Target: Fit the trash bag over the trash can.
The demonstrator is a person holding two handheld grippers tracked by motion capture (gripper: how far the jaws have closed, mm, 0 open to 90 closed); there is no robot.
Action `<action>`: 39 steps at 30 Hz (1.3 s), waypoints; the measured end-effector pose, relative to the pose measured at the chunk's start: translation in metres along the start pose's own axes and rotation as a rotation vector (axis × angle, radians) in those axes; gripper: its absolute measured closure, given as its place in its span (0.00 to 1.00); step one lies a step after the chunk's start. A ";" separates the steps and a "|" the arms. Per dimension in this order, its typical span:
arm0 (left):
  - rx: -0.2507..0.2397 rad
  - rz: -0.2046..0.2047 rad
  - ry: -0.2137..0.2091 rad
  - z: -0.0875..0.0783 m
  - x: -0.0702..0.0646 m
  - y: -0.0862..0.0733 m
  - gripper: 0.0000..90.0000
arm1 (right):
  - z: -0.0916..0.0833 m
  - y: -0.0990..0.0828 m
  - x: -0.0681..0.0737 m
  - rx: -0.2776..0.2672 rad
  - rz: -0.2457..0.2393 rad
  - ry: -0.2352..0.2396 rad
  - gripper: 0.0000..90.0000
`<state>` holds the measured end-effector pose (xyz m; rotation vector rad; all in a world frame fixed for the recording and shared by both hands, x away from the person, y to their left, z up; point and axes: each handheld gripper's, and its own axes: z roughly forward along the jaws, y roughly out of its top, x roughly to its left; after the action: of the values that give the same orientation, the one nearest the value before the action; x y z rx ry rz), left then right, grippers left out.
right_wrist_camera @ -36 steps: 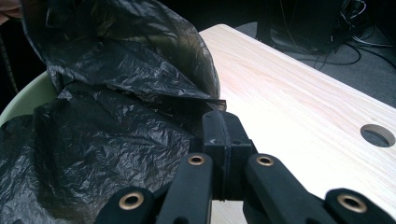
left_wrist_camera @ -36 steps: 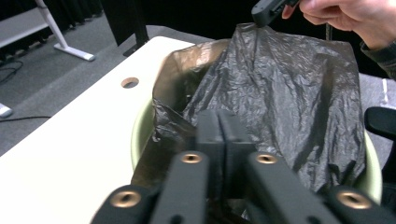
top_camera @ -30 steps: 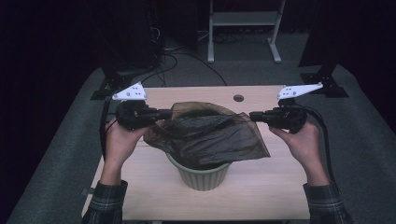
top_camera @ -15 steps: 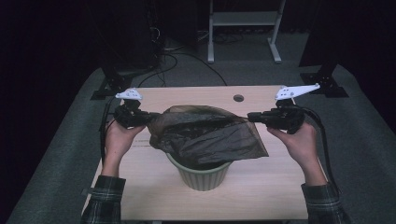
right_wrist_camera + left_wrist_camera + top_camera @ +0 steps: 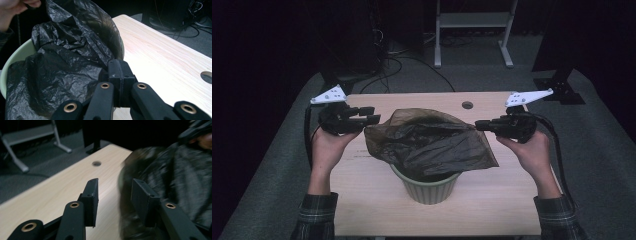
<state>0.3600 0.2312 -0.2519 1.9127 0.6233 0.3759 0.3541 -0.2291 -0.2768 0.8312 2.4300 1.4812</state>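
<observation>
A dark, crumpled plastic bag (image 5: 432, 145) lies draped over a pale green bucket (image 5: 429, 187) in the middle of the wooden table (image 5: 372, 200). My left gripper (image 5: 374, 114) hovers at the bag's left edge. Its jaws have just been opening, and in the left gripper view the left gripper (image 5: 115, 185) stands open with nothing pressed between its pads; the blurred bag (image 5: 180, 175) lies beyond them. My right gripper (image 5: 477, 124) is shut on the bag's right edge. In the right gripper view the right gripper (image 5: 119, 65) pinches the black film (image 5: 62, 70) over the bucket's rim (image 5: 15, 57).
A round cable hole (image 5: 467, 105) sits near the table's far edge. Beyond the table stand a metal frame's legs (image 5: 472, 30), floor cables (image 5: 402, 55) and a black stand base (image 5: 562, 90) at the right. Bare wood lies on both sides of the bucket.
The left gripper has let go of the bag's left edge, opened, and drawn away to the left. The bag's left side has slackened. The right gripper has kept still.
</observation>
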 end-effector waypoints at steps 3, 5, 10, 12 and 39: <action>-0.023 0.039 -0.043 -0.002 -0.013 0.010 0.62 | 0.001 0.001 0.001 0.002 -0.006 0.002 1.00; -0.020 0.067 -0.078 0.000 -0.022 0.016 0.61 | 0.001 0.002 0.002 0.001 -0.008 0.005 1.00; 0.048 0.120 -0.103 0.016 -0.032 0.020 0.59 | -0.001 0.003 0.002 -0.003 -0.009 0.011 1.00; 0.080 0.125 -0.100 0.023 -0.032 0.018 0.57 | -0.004 0.003 0.002 -0.008 -0.012 0.012 1.00; 0.139 0.074 -0.197 0.033 -0.015 -0.006 0.45 | -0.010 0.003 0.000 -0.017 -0.013 0.020 1.00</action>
<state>0.3633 0.1996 -0.2709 2.0796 0.4596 0.1910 0.3508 -0.2351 -0.2689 0.8002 2.4282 1.5108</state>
